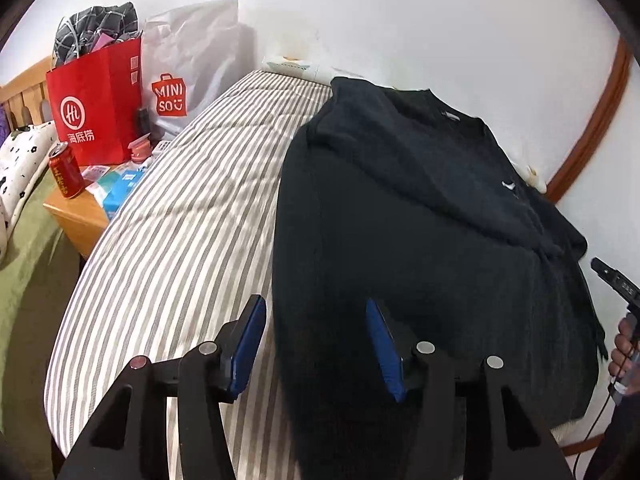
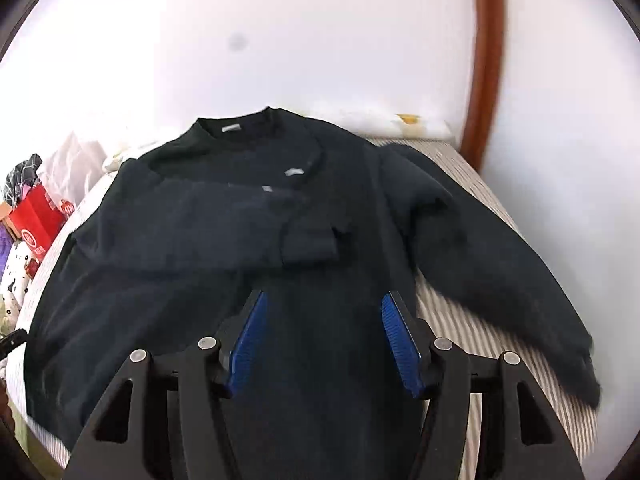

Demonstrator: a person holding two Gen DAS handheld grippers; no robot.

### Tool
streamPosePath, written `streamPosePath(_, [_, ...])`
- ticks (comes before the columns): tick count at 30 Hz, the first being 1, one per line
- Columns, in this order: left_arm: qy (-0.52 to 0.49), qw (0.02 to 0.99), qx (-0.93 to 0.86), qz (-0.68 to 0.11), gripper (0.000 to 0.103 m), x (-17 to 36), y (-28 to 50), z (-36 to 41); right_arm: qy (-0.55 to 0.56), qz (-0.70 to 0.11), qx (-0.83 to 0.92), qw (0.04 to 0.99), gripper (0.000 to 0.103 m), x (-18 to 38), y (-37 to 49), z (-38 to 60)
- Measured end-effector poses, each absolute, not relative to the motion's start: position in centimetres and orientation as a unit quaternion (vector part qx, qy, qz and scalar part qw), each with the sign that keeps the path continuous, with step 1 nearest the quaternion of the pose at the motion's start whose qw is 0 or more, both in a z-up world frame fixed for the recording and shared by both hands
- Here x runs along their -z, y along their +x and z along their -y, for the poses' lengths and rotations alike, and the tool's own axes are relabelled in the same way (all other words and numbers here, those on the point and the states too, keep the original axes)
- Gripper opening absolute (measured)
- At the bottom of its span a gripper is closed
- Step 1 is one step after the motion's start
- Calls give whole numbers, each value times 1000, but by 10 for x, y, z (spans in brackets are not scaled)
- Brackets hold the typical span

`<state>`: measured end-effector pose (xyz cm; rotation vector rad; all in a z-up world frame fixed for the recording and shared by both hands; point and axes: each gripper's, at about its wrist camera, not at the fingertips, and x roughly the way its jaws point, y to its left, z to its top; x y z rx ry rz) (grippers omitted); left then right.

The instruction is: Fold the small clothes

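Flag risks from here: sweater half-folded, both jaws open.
1. The right sleeve is unfolded and trails toward the mattress edge; it could slide off.
2. The left sleeve only rests folded across the sweater; dragging the body may undo it.
3. Dark fabric hides seams, so grasps may miss.

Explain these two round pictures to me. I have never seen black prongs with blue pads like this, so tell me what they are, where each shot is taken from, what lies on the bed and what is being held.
No robot here: a person holds a two-fingered hand tool in each hand, each with a fisheye camera looking along its fingers.

One picture looks from the left gripper, the other from the right gripper. Both are open and hold nothing.

A dark sweater lies on the striped mattress, one sleeve folded across its chest, the other sleeve spread out. Beside the bed stand a red bag, a white bag and a red can.
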<state>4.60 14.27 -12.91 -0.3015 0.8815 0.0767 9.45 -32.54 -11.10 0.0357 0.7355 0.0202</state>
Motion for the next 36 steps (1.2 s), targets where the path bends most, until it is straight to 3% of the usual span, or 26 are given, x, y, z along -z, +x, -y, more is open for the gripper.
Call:
streamPosePath(17, [-136,884,-57,-444,50,144,120,-142,-15,-455,-63,888,57,175,294,291])
streamPosePath(18, [-130,884,-57,-445,50,145,123,-140,-12,-456,-70,887,48,177,294,291])
streamPosePath(19, [-125,884,-56,-447,50,146,125,-138,-18,-449,-84,889,28,176,292,289])
streamPosePath(20, [-122,884,-57,-448,50,146,126,-137,-28,-444,-96,890,14,174,289,287])
streamPosePath(27, [-123,887,-51,-442,50,141,131,-138,-13,-413,-63,908,15,151,276,312])
streamPosePath(32, [-115,886,-59,-445,50,140,138,-142,-43,-450,-33,891,28,153,283,299])
streamPosePath(35, [-112,885,-66,-448,50,141,148,-146,-58,-422,-44,904,47,132,286,273])
streamPosePath(36, [-112,884,-68,-448,50,141,151,-147,-59,-412,-55,908,49,126,289,263])
